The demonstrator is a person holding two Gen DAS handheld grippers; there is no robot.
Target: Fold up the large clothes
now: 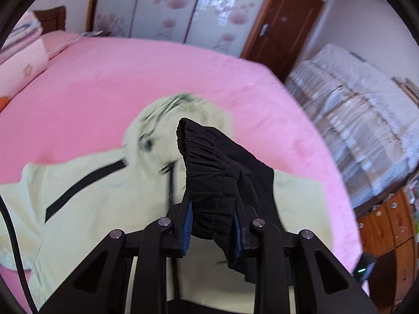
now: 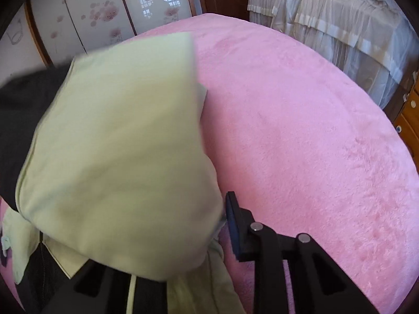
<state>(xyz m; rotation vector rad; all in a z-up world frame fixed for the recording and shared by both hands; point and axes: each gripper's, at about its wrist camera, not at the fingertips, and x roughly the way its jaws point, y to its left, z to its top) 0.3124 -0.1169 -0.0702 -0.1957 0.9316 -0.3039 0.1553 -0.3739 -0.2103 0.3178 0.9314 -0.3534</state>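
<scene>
In the right wrist view the pale green jacket (image 2: 117,151) drapes over the right gripper (image 2: 183,235), hiding its left finger, so whether the pads press the cloth cannot be told. In the left wrist view the jacket's hood (image 1: 167,120) is smeared by blur and its print unreadable; the black elastic cuff (image 1: 209,178) covers the left gripper's (image 1: 213,225) pad faces

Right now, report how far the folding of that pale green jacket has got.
Early stage. Done: the jacket is laid out on the pink bed. In hand: the left gripper pinches a black elastic hem; the right gripper lifts green fabric. Left: every fold; the hood lies open.
</scene>
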